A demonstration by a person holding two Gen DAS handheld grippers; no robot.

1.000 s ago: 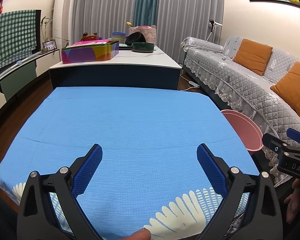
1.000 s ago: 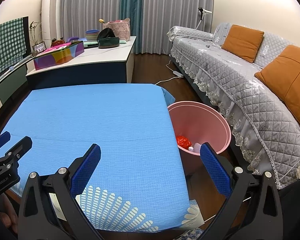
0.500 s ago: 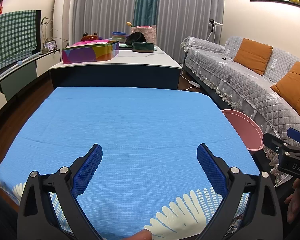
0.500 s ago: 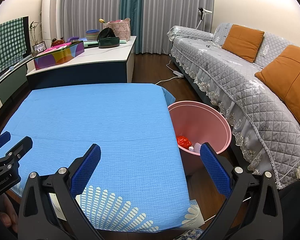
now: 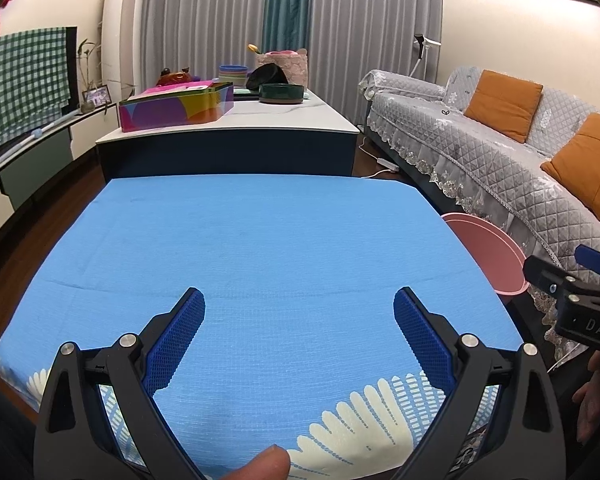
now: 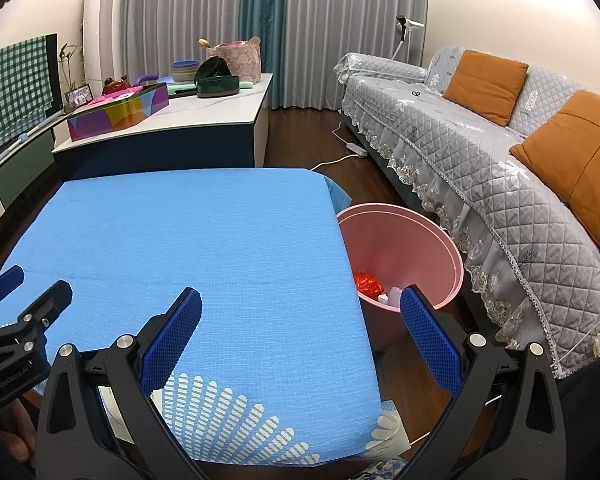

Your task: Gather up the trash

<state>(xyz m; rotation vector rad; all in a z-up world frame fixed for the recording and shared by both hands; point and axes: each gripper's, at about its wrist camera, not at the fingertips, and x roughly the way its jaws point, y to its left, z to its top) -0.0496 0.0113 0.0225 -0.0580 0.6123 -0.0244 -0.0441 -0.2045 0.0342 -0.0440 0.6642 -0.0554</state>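
A pink bin stands on the floor at the right edge of the blue-clothed table. Red crumpled trash and a white piece lie inside it. In the left wrist view only the bin's rim shows past the table. My left gripper hangs open over the near part of the cloth with nothing between its fingers. My right gripper is open too, empty, near the table's front right corner beside the bin. No trash shows on the cloth.
A grey quilted sofa with orange cushions runs along the right. Behind the table stands a white-topped counter with a colourful box and bowls. A power strip and cord lie on the wooden floor.
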